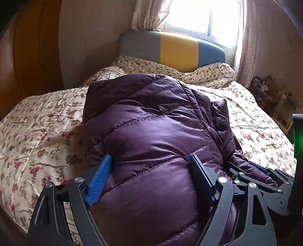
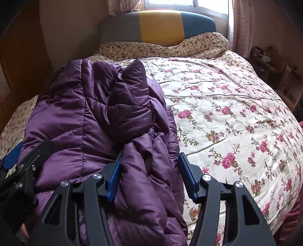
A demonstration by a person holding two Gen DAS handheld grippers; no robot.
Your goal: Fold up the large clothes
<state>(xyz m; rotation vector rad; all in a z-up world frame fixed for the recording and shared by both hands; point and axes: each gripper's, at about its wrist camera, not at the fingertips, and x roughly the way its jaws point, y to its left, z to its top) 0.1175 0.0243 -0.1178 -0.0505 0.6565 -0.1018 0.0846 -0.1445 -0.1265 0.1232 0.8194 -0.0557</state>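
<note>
A puffy purple quilted jacket (image 1: pixel 151 117) lies folded into a long bundle on the flowered bed cover (image 1: pixel 37 123), with its far end towards the headboard. My left gripper (image 1: pixel 150 157) has its jaws wide apart, and both blue pads press into the thick near end of the bundle. To its right, my right gripper (image 1: pixel 255 170) holds the jacket's right edge. In the right wrist view, the right gripper (image 2: pixel 150 153) is shut on a crumpled fold of the jacket (image 2: pixel 94 113). The left gripper (image 2: pixel 28 151) shows at the left edge there.
The bed cover (image 2: pixel 227 113) stretches wide to the right of the jacket. A grey, yellow and blue headboard (image 1: pixel 178 51) stands under a bright window (image 1: pixel 198 17). A wooden wardrobe (image 1: pixel 28 47) stands at left and a low shelf (image 1: pixel 270 94) at right. Dark red cloth (image 2: pixel 291 217) lies at the bed's right corner.
</note>
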